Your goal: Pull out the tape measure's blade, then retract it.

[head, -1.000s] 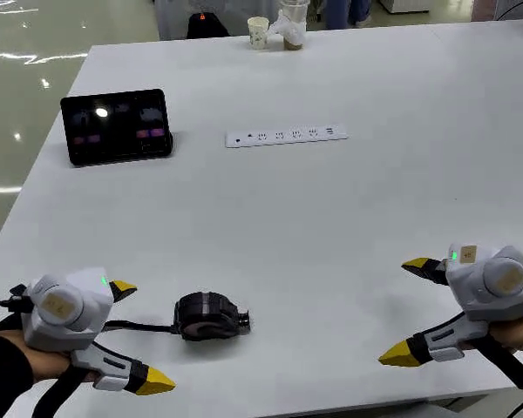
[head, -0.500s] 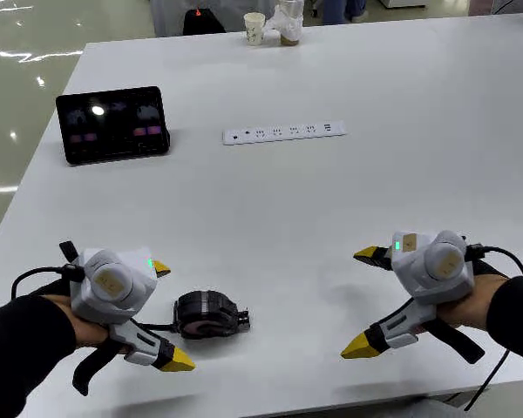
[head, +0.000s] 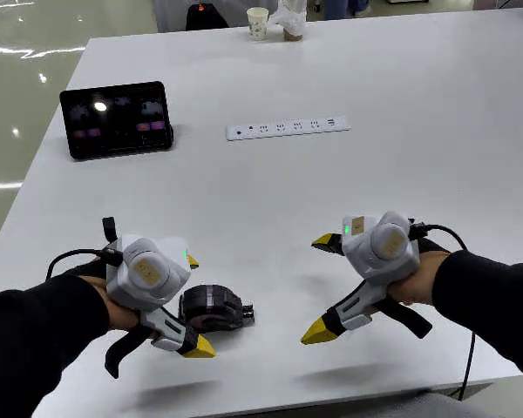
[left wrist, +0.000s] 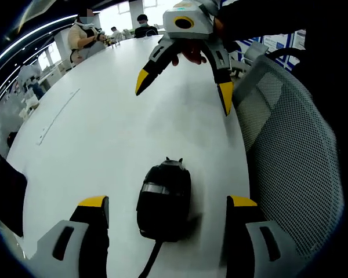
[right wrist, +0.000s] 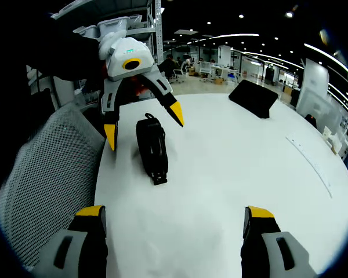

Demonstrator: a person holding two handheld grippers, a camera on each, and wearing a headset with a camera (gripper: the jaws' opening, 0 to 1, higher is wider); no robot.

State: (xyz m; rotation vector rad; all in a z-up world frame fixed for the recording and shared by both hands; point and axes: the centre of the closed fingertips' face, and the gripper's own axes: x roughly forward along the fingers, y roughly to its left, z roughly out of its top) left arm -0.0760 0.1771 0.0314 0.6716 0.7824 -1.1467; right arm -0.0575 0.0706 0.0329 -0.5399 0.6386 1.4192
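Note:
A black tape measure (head: 212, 307) lies on the white table (head: 331, 183) near its front edge, blade in, with a black strap trailing from it. My left gripper (head: 195, 305) is open, with one yellow-tipped jaw on each side of the case and neither touching it. In the left gripper view the tape measure (left wrist: 164, 198) sits between that gripper's (left wrist: 168, 201) tips. My right gripper (head: 317, 286) is open and empty, a short way to the right, facing the tape measure (right wrist: 151, 147). The right gripper view looks past its own tips (right wrist: 174, 212) at the left gripper (right wrist: 144, 125).
A dark tablet (head: 116, 119) stands at the back left, and a white power strip (head: 288, 128) lies mid-table. A paper cup (head: 258, 22) stands at the far edge. A grey mesh chair (left wrist: 296, 145) sits just off the table's near edge.
Both grippers have moved inward. The left one has come forward so that its jaws now flank the tape measure. The right one has moved left toward it. The tape measure has not moved.

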